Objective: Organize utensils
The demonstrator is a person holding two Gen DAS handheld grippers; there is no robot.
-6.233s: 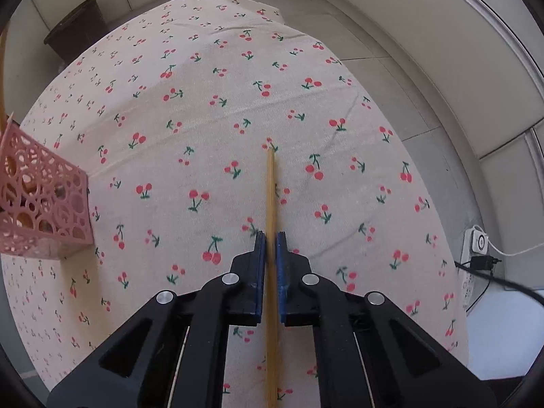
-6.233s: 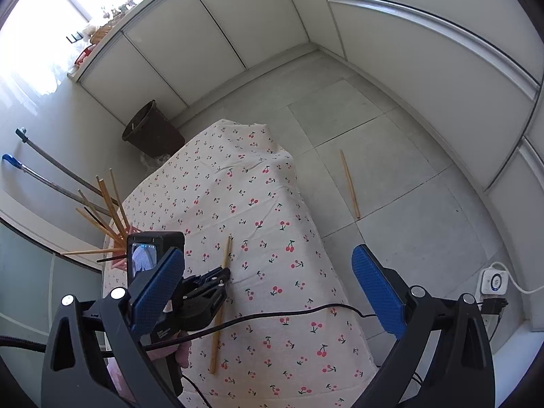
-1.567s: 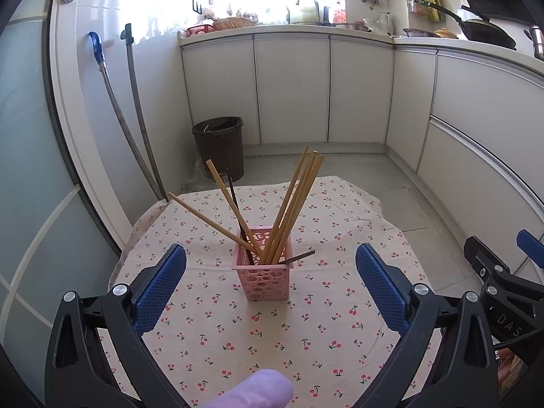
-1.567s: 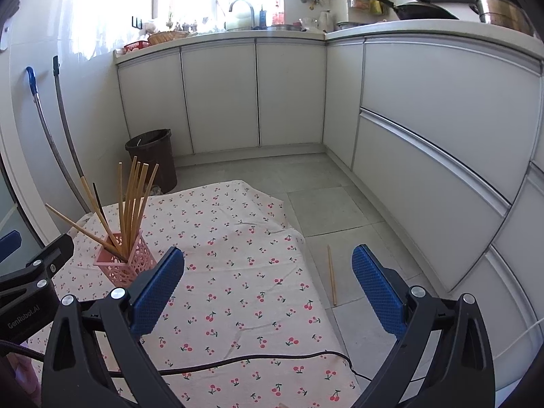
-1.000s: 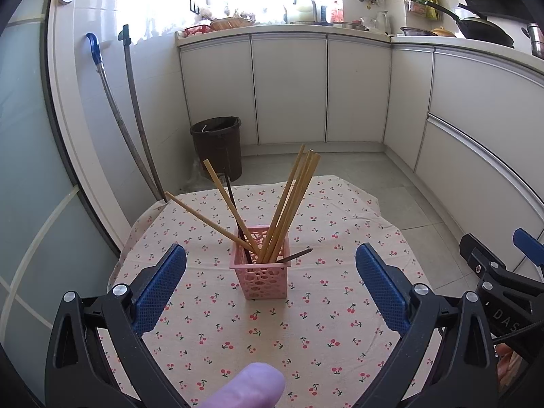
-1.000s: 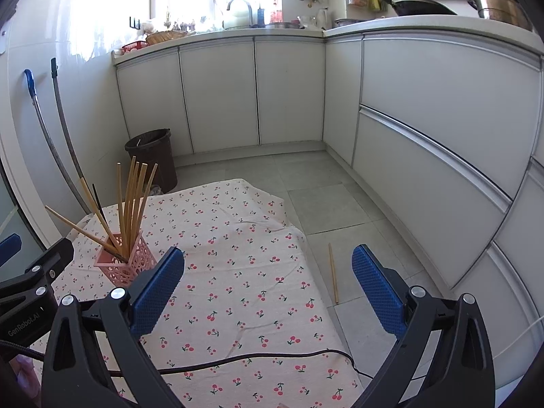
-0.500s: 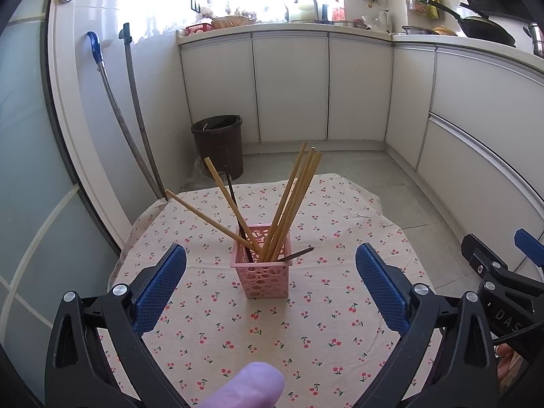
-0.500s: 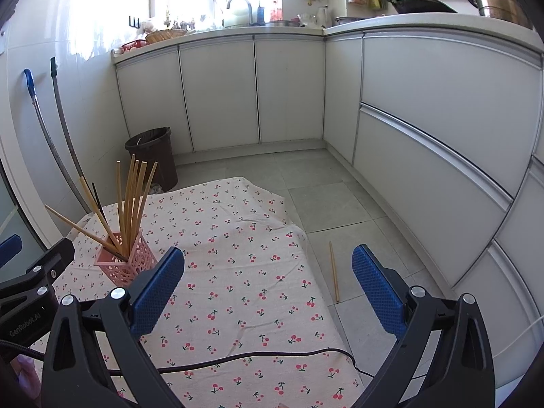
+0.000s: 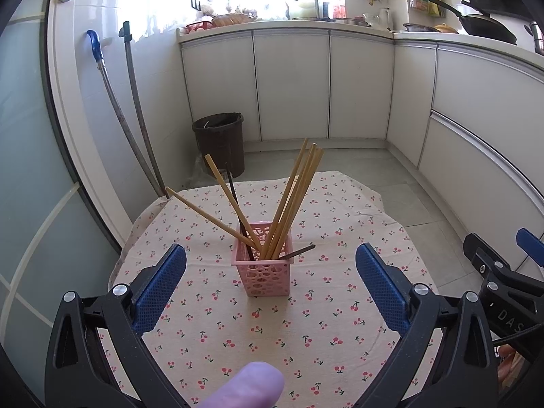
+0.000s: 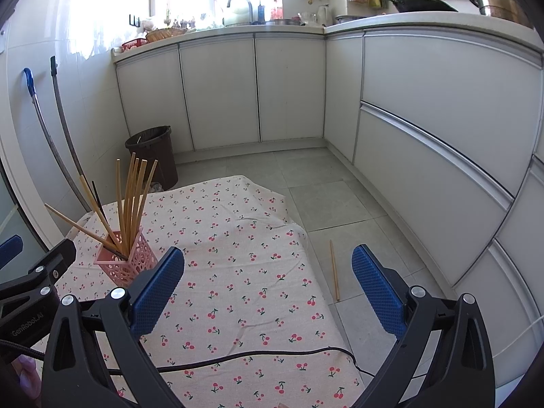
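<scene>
Chopsticks [image 9: 289, 200] stand bundled in a pink lattice holder [image 9: 262, 268] on the cherry-print tablecloth [image 9: 306, 326]; in the left wrist view the holder sits at centre frame, upright. Most sticks are pale wood: several lean toward 1 o'clock, two splay toward 10–11 o'clock. One dark stick rises near 11 o'clock and a second dark one pokes out low toward 3 o'clock.

Left gripper [image 9: 271, 277]: jaws spread wide, blue pads either side of the holder in view but nothing between them touched or held. A fingertip [image 9: 244, 387] shows at 6 o'clock of that frame.

Right gripper [image 10: 268, 280]: jaws likewise wide apart, empty, hanging over the cloth. From this camera the holder appears at 9 o'clock, near the left gripper's black frame. A black cable [image 10: 238, 357] crosses the cloth at the near edge.

One lone chopstick [image 10: 334, 269] lies on the floor tiles just beside the table's right edge. Brown bin [image 9: 219, 142] stands against the cabinets at 12 o'clock.
</scene>
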